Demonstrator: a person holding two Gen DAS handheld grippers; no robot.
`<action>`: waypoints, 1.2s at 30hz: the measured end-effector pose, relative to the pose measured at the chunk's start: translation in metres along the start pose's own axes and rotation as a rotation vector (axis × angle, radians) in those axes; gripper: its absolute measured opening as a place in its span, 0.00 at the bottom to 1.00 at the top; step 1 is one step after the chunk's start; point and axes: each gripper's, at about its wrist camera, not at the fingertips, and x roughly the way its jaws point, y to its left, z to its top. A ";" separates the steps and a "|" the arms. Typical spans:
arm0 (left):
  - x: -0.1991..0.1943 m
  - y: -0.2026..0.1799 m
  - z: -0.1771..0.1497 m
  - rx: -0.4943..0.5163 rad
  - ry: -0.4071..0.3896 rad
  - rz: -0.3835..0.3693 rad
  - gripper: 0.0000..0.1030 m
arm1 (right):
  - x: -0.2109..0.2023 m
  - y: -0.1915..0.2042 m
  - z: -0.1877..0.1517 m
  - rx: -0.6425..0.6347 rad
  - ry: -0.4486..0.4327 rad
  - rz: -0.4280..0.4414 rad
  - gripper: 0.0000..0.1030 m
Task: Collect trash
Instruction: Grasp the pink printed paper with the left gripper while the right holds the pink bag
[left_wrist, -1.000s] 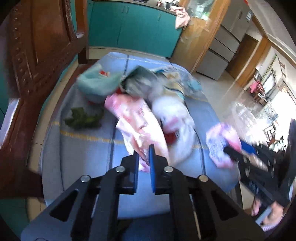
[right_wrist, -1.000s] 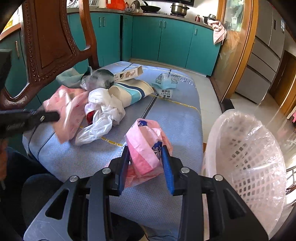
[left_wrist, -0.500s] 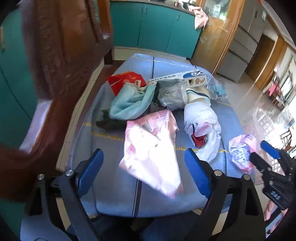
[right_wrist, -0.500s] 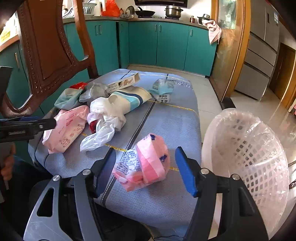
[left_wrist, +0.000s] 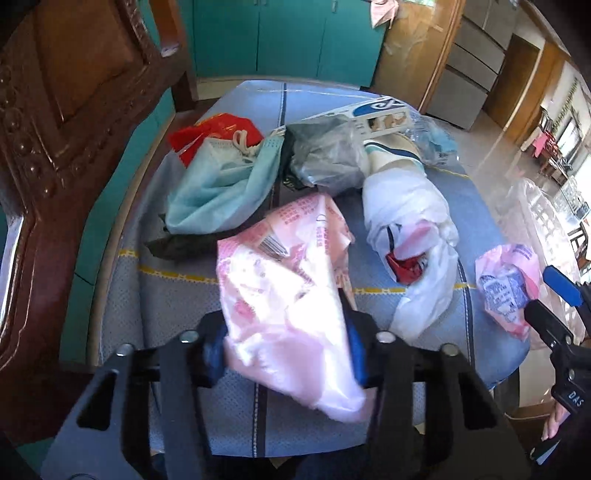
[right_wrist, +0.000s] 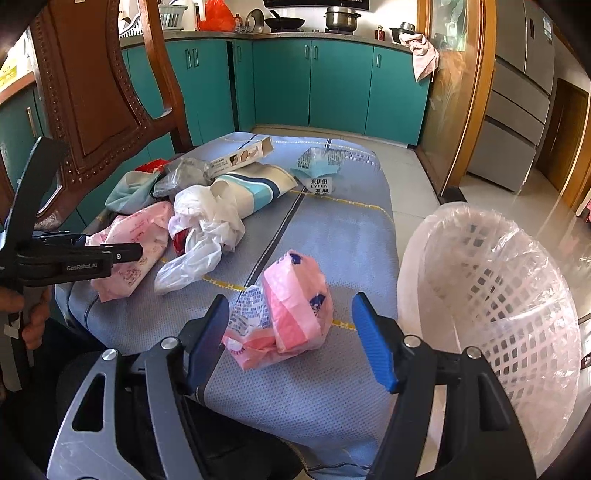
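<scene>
Now the left hand-held gripper (left_wrist: 286, 354), wide open half a second ago, has been closing around the pale pink wrapper (left_wrist: 284, 295) on the blue-covered counter (left_wrist: 177, 314), while the right hand-held gripper (right_wrist: 291, 343) stands open around its released pink packet (right_wrist: 284, 310), beside the lined basket (right_wrist: 498, 295).

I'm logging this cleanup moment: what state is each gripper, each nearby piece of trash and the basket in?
left gripper, jaws just closed in, shut on the pale pink bag.
pale pink bag, clamped between the left pads, far end on the cloth.
right gripper, open, jaws just opened, crumpled pink packet between them.
crumpled pink packet, lying free on the cloth.
lined basket, no trash visible inside.
</scene>
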 end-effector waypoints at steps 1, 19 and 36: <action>-0.001 -0.001 -0.001 0.004 -0.008 -0.002 0.42 | 0.000 0.000 -0.001 0.000 0.001 0.001 0.66; -0.050 0.000 -0.014 -0.019 -0.247 -0.069 0.35 | 0.006 0.002 -0.004 0.046 0.005 0.074 0.70; -0.059 0.008 -0.017 -0.052 -0.293 -0.073 0.36 | -0.002 0.027 0.013 0.045 -0.059 0.227 0.76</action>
